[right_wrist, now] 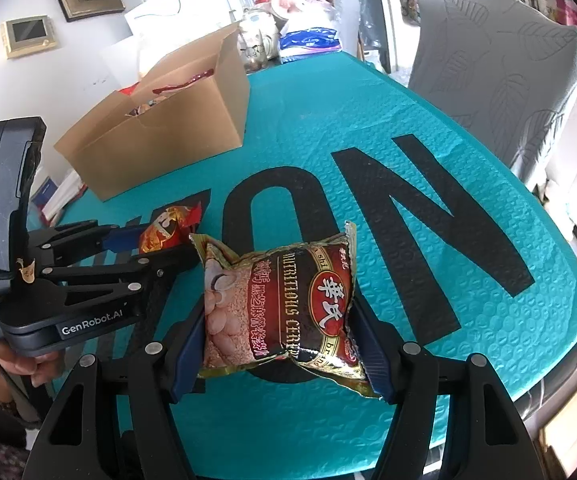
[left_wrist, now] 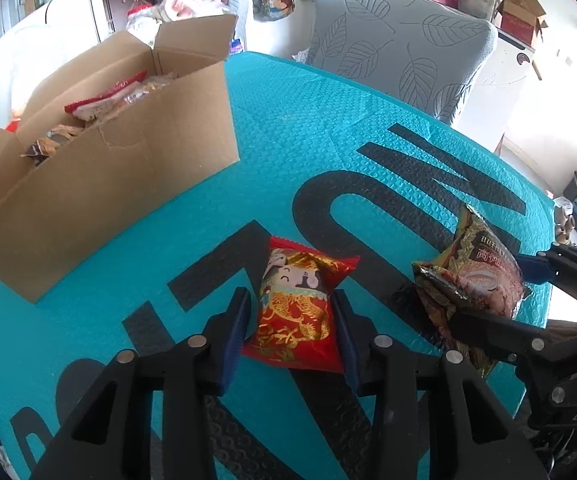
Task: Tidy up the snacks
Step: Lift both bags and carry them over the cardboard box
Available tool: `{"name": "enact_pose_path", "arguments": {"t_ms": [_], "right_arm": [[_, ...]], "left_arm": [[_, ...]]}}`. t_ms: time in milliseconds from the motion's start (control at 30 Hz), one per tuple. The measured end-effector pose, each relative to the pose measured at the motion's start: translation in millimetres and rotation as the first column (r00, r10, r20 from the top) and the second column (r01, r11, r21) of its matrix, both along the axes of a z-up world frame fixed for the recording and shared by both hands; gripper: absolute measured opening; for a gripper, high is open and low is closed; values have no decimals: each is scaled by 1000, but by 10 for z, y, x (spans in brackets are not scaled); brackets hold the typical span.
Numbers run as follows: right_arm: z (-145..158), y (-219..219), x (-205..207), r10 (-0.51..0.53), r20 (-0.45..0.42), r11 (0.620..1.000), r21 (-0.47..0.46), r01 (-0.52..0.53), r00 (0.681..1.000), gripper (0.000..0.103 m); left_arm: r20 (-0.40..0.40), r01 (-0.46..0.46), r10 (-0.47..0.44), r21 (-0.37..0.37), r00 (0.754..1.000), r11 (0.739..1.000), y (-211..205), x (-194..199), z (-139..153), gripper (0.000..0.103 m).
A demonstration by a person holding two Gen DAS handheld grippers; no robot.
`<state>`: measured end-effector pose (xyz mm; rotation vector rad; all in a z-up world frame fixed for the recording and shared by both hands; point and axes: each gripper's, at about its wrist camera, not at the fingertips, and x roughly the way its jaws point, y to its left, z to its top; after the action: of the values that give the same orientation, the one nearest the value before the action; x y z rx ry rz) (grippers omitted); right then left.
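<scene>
On the teal table cover (left_wrist: 308, 128), two snack packets are still waiting to go into the cardboard box (left_wrist: 120, 184), which is standing open toward the far left of the table and is already holding several wrapped snacks. The left gripper (left_wrist: 293, 320) is closing narrowly on the small red packet (left_wrist: 300, 312), its blue pads pressing against both sides of the wrapper while the packet is resting on the cover. The right gripper (right_wrist: 278, 336) is holding the larger cereal packet (right_wrist: 280, 304) at a middling width, the pads squeezing its crinkled sides; whether that packet is clear of the table or still touching it is hard to tell. Judging from this, the sorting is looking well along: the box is partly filled, and these two appear to be the last loose snacks in view, each gripped but not yet carried over. The two grippers are working just beside each other, so the left one's frame is crowding the cereal packet's left edge. Open cover is lying between the packets and the box, giving a clear path, though the box's raised flaps are likely needing to be cleared from above. A grey chair (left_wrist: 400, 48) is standing beyond the table's far edge.
</scene>
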<state>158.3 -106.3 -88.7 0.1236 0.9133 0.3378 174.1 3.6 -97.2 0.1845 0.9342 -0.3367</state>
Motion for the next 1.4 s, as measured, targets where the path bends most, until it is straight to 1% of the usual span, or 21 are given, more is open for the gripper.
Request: {"name": "enact_pose_path", "arguments": {"t_ms": [167,367,467,567,600,633,700,767,833,900,967,1133,1267,1400], "right_arm": [[18,4,-28,-10,17,1000,9,10,1000,64],[76,68,-33,9,32,999,51,-11,999,61],[99,128,-7,21,42,998,52,-23,999,60],[105,169,6,21,44,999,42,-23,999,60],[101,171,2,20,42,999,40,-22,999,60],[97,175,2,18,41,999,38,-19,999,60],[96,165,-6,13,41,999,37,-15,999,59],[105,149,-26,7,45,999,31,-9,999,58],[109,146,-48,4,53,1000,27,-5,999,58],[116,130,-51,2,57,999,36,-4,998,58],[135,129,-51,0,66,999,42,-3,998,58],[224,166,-38,12,100,999,42,-16,995,58],[361,264,45,27,128,999,40,-33,991,58],[532,371,149,58,161,996,55,-68,985,58]], "left_arm": [[31,-14,14,9,999,1000,62,-39,68,35],[67,-21,22,-21,997,1000,206,-98,248,35],[56,-21,22,-29,998,999,257,-81,249,35],[33,1,1,-36,999,999,259,-52,195,35],[34,-4,5,-34,999,999,265,-41,171,32],[45,-21,23,-34,999,999,276,-44,162,27],[72,-16,17,-15,997,1000,263,-60,168,25],[94,-8,10,-28,995,1000,265,-80,212,25],[99,3,1,-35,995,999,266,-86,251,25],[88,0,4,-45,996,999,281,-80,289,25],[75,-2,7,-72,997,997,313,-69,331,25],[123,-20,27,-58,992,998,371,-60,500,25],[161,-47,60,-86,985,995,494,-2,694,25],[204,-73,90,-89,975,993,618,51,888,25]]}}
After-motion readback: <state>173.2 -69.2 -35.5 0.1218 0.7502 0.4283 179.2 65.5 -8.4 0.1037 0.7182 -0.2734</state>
